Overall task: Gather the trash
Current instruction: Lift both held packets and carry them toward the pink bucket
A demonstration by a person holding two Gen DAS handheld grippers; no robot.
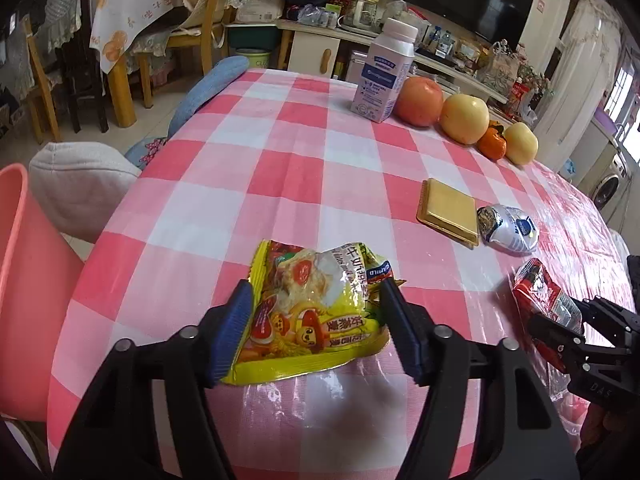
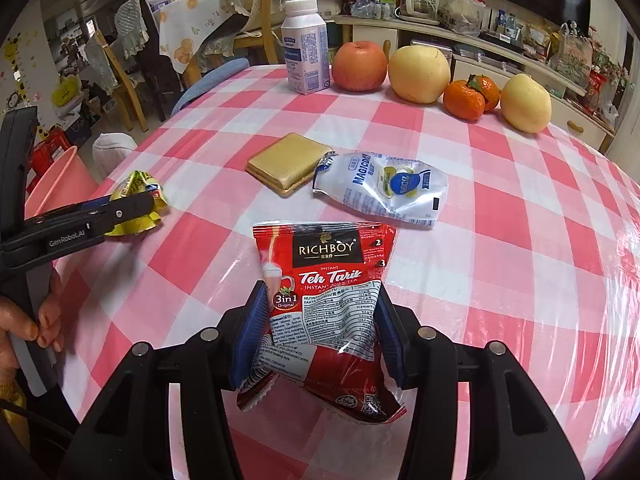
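A crumpled yellow snack wrapper (image 1: 316,312) lies near the table's left edge, between the blue pads of my left gripper (image 1: 316,312), which press its sides; it also shows in the right wrist view (image 2: 138,192). My right gripper (image 2: 320,320) is shut on a red Richboy Teh Tarik sachet (image 2: 324,280), which bulges between the pads; the sachet also shows in the left wrist view (image 1: 540,292). A white Magicday wrapper (image 2: 384,188) and a flat gold packet (image 2: 288,162) lie farther back on the pink checked tablecloth (image 2: 520,240).
A pink bin (image 1: 28,280) stands on the floor beside the table's left edge. A white milk bottle (image 2: 304,48), an apple (image 2: 360,66), two yellow pears and tangerines (image 2: 472,96) line the table's far edge. Chairs and a cluttered cabinet stand behind.
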